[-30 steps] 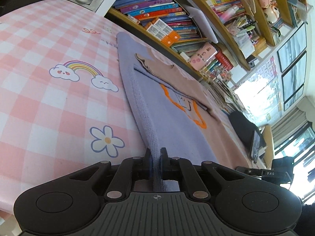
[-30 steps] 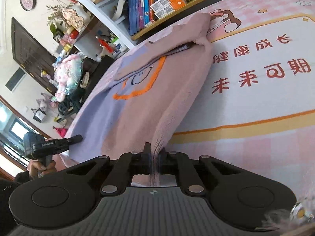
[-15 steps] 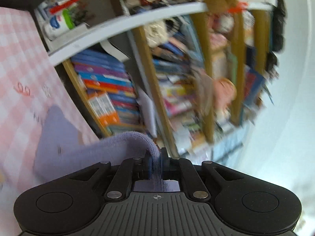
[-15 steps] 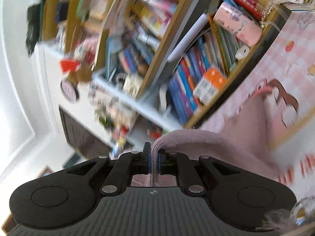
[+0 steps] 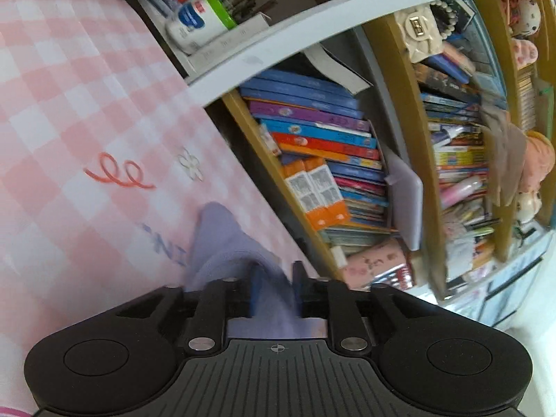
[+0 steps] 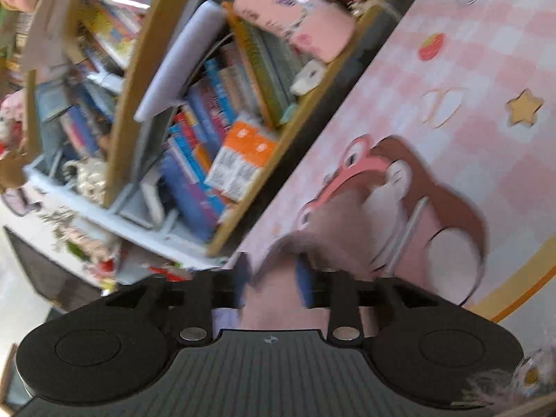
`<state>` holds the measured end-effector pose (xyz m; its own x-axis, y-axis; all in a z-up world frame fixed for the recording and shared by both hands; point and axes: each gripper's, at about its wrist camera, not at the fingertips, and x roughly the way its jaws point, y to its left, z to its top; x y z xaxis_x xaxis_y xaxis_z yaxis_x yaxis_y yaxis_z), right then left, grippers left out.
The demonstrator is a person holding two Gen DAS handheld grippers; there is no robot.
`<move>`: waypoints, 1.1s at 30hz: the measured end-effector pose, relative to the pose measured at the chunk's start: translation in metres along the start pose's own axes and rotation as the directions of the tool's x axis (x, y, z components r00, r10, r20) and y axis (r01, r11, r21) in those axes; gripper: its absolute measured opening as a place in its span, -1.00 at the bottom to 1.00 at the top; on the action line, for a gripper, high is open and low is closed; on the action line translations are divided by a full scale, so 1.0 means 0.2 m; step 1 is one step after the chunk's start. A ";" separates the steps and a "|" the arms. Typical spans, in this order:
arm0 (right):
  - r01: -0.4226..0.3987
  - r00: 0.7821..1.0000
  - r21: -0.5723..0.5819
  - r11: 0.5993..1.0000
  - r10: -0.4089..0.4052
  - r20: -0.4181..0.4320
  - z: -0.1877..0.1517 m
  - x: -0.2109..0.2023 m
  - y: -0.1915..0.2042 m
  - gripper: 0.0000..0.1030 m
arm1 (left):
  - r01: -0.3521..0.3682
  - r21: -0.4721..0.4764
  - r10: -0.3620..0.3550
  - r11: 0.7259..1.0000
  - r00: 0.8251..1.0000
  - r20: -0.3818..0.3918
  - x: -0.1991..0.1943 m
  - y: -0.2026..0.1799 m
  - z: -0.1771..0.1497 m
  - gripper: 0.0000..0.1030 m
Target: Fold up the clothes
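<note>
A lavender and dusty-pink knit garment lies on the pink checked table cover. In the left wrist view its lavender part runs from the cover into my left gripper, whose jaws stand apart with the cloth loose between them. In the right wrist view its pink part lies bunched between the parted jaws of my right gripper. Both grippers are low, near the table's far edge. The rest of the garment is hidden below the gripper bodies.
A bookshelf packed with books stands right behind the table's far edge, also in the right wrist view. A white shelf with a jar sits at the upper left. The checked cover stretches left; its printed part stretches right.
Both grippers carried the garment's near edge up and over toward the far edge, then came down. Their jaws, shut on the cloth before, now stand apart.
</note>
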<state>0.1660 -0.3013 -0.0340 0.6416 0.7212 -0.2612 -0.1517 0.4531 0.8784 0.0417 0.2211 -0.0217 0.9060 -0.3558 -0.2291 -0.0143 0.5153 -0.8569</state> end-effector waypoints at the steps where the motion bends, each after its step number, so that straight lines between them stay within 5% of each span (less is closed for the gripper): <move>1: 0.006 1.000 -0.015 1.000 -0.006 0.010 0.01 -0.02 0.00 -0.28 | -0.029 0.061 0.027 0.998 0.999 0.031 -0.04 -0.03 0.00 -0.13; 3: 0.017 0.999 -0.078 0.997 -0.014 0.034 0.03 -0.07 0.02 -0.24 | -0.110 0.215 0.088 0.970 0.990 0.111 -0.11 -0.10 0.00 0.06; 5: 0.077 0.997 -0.218 0.973 -0.072 0.032 0.03 -0.10 0.08 -0.25 | -0.217 0.369 0.172 0.904 0.973 0.152 -0.13 -0.17 -0.03 0.07; 11: 0.268 0.947 -0.575 0.773 -0.320 0.010 -0.11 0.00 0.24 -0.43 | -0.255 0.565 0.275 0.784 0.960 0.051 0.01 -0.25 -0.13 0.00; 12: 0.284 0.939 -0.598 0.750 -0.345 0.013 -0.13 0.02 0.24 -0.56 | -0.261 0.565 0.291 0.783 0.956 0.038 0.03 -0.24 -0.13 -0.12; 14: 0.268 0.942 -0.599 0.754 -0.334 0.000 -0.13 0.04 0.22 -0.78 | -0.263 0.542 0.304 0.798 0.953 0.013 0.07 -0.21 -0.12 -0.89; 17: 0.215 0.969 -0.571 0.792 -0.246 0.022 -0.09 -0.02 0.25 -0.87 | -0.166 0.481 0.170 0.861 0.985 0.037 0.00 -0.21 -0.08 -0.89; 19: 0.168 0.984 -0.529 0.831 -0.170 0.046 -0.05 -0.08 0.27 -0.87 | -0.139 0.462 0.119 0.876 0.990 0.072 -0.03 -0.23 -0.07 -0.89; 24: 0.282 0.947 -0.540 0.793 -0.322 0.022 -0.06 0.08 0.19 -0.86 | -0.210 0.427 0.227 0.879 0.974 0.012 0.08 -0.14 -0.07 -0.87; 27: 0.265 0.954 -0.495 0.827 -0.300 0.011 -0.05 0.07 0.14 -0.77 | -0.207 0.417 0.222 0.885 0.975 0.013 0.07 -0.12 -0.06 -0.76; 31: 0.271 0.954 -0.455 0.848 -0.300 0.008 -0.03 0.03 0.10 -0.45 | -0.186 0.409 0.198 0.893 0.980 0.014 0.06 -0.11 -0.07 -0.23; 33: 0.253 0.959 -0.427 0.868 -0.284 -0.010 -0.04 0.04 0.08 -0.45 | -0.189 0.404 0.211 0.895 0.978 -0.010 0.08 -0.10 -0.07 -0.23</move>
<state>0.1629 -0.2856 -0.0255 0.6507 0.5677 -0.5042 -0.2906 0.7997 0.5254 0.0510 0.1937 -0.0150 0.8786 -0.2468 -0.4088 -0.0130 0.8434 -0.5371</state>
